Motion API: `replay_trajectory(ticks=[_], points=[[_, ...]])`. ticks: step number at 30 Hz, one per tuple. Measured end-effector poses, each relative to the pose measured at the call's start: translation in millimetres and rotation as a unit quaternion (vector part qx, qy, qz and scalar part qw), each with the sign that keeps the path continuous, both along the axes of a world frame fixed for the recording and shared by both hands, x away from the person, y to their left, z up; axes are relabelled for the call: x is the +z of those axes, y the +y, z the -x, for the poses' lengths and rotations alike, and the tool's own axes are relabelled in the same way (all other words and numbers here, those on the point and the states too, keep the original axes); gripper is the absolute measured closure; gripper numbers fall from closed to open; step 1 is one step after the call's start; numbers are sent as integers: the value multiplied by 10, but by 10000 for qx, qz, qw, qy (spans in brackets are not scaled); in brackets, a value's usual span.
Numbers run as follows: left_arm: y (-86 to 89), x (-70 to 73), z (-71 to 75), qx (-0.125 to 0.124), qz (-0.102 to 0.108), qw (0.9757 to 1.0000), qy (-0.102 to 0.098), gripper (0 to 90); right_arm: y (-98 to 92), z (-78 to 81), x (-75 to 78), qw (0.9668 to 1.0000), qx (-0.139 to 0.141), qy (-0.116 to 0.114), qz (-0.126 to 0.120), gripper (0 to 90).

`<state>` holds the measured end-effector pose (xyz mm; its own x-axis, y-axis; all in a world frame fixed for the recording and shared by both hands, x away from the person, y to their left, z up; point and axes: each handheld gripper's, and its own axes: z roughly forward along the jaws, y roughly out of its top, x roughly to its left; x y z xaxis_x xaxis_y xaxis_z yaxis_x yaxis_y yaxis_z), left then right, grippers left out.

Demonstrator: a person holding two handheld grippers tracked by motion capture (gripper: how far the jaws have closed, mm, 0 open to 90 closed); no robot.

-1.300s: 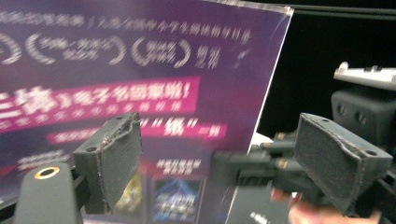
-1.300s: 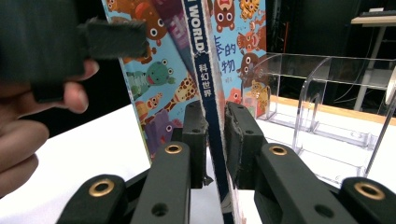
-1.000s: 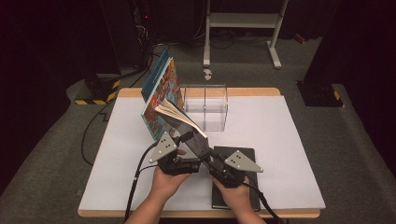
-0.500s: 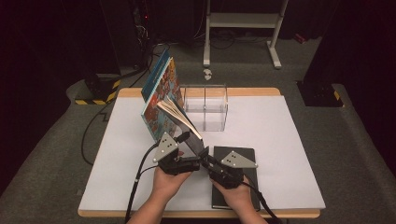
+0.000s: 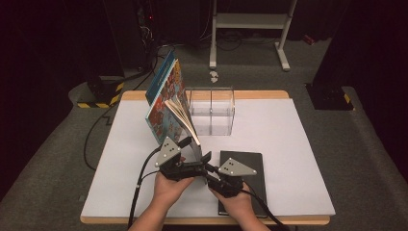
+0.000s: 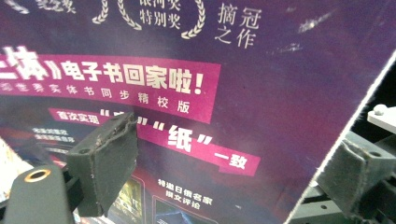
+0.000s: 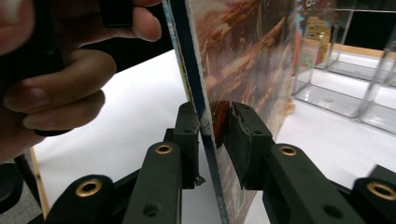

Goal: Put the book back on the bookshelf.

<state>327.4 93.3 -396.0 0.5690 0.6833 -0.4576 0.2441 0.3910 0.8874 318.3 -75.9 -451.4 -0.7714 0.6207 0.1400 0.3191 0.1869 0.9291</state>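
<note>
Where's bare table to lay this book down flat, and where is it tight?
Bare white table lies right of the clear organizer and black notebook, and on the left from the colourful book to the table's left edge. It is crowded at front centre, where the left gripper, right gripper and notebook bunch together.

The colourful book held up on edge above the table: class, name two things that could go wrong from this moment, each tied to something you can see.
1. The right gripper pinches only the bottom edge of the colourful book, which leans tall; it may tip or slip out.
2. The left gripper stands open around the cover, so it gives little support.
3. The pages fan loose beside the clear organiser and could catch on its wall.
</note>
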Motion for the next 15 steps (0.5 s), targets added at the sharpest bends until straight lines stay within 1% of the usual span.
replay_trajectory(ticks=[2, 3, 6, 9, 11, 13, 15], points=[[13, -7, -3, 20, -20, 10000, 10, 138, 22, 2, -3, 10000, 31, 10, -33, 717], [25, -12, -8, 39, -56, 10000, 5, 138, 31, 2, -5, 9999, 61, 60, -71, 711], [39, -15, -27, 72, -39, 9999, 58, 146, 63, -5, -6, 9997, 141, 133, -132, 705], [40, -19, -29, 104, -124, 9999, 22, 150, 105, -9, -8, 9994, 208, 205, -195, 695], [41, -20, -29, 117, -132, 9998, 16, 153, 120, -12, -13, 9991, 246, 244, -250, 686], [37, -25, -30, 179, -151, 9997, 13, 161, 133, -15, -19, 9987, 279, 292, -318, 677], [28, -41, -24, 238, -196, 9995, -7, 174, 139, -17, -22, 9986, 300, 288, -329, 673]])
